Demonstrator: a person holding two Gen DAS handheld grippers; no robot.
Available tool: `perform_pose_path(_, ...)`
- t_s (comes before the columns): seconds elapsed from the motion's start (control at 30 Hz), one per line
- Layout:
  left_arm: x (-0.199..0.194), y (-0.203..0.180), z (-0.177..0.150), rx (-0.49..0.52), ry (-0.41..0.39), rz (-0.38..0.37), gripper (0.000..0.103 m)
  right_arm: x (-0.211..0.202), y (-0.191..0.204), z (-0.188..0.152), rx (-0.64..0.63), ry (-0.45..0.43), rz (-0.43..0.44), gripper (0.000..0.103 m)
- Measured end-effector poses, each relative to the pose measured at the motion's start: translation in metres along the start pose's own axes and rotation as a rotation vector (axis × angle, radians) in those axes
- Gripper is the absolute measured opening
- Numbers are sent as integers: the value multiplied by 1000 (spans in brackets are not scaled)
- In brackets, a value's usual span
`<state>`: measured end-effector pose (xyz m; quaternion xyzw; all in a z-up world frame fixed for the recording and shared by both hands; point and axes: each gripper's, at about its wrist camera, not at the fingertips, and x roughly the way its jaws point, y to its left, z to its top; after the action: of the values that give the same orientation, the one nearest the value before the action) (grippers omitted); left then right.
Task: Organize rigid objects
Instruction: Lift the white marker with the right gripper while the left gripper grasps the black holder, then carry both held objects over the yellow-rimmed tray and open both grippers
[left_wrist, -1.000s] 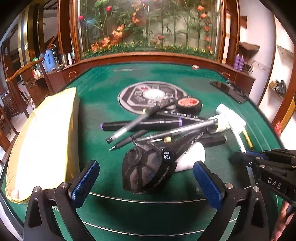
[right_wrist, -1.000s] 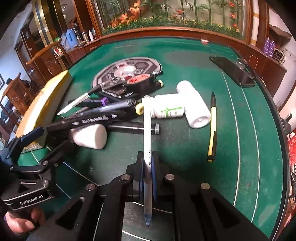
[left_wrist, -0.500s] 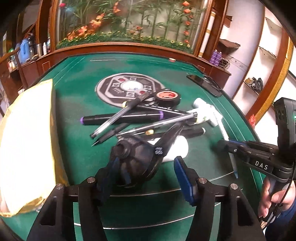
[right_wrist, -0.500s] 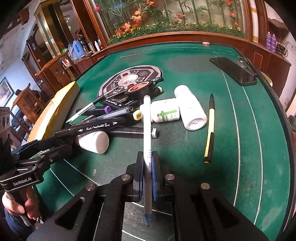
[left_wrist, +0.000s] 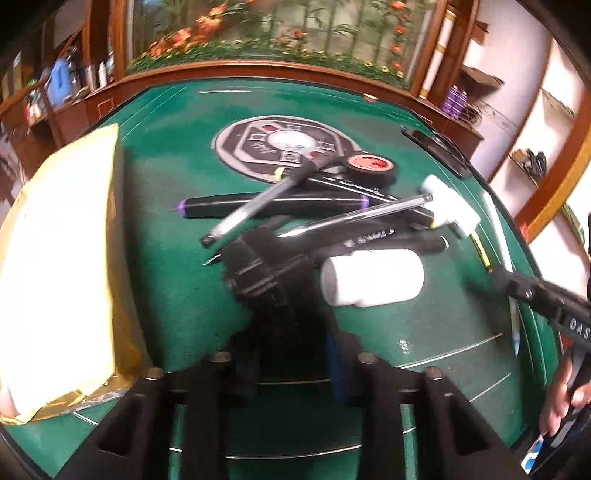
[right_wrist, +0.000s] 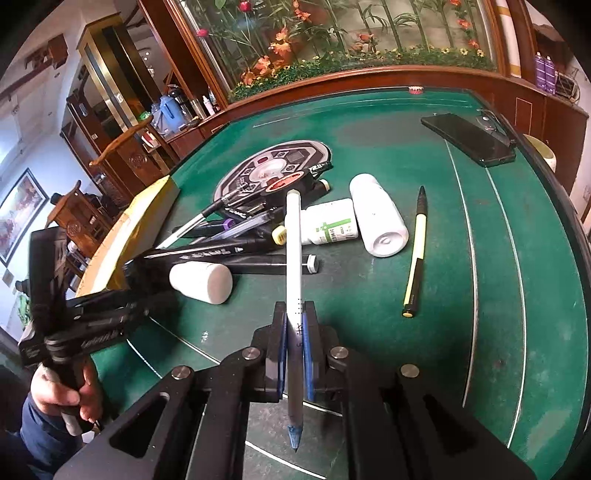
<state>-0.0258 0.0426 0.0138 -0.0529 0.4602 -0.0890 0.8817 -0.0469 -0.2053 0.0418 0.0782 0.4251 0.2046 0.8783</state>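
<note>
My left gripper is shut on a black round object, held just above the green felt table; the view is blurred. A pile of markers and pens, a roll of tape and a small white bottle lie beyond it. My right gripper is shut on a white pen, held above the table. In the right wrist view the left gripper shows at left beside the white bottle.
A yellow padded envelope lies at the left. Two white bottles and a yellow-black pen lie right of the pile. A black phone sits far right. A round grey panel marks the table's centre.
My left gripper has closed on the black round object and swung with it; the view has shifted and blurred. My right gripper holds the white pen as before, raised slightly.
</note>
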Motion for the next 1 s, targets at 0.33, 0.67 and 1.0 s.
perform_pose_path(0.33,-18,4,-1,-53,-43,-34,27,-9,3,-1,-6,-19,20,7)
perform_pose_path(0.67,-56,5,-2,-45,-148,-26,27,-16,32,1,-75,-21,51,7)
perform_pose_path(1.0,-103,49,-2,-116,-254,49,27,-13,101,16,-209,9,155,7)
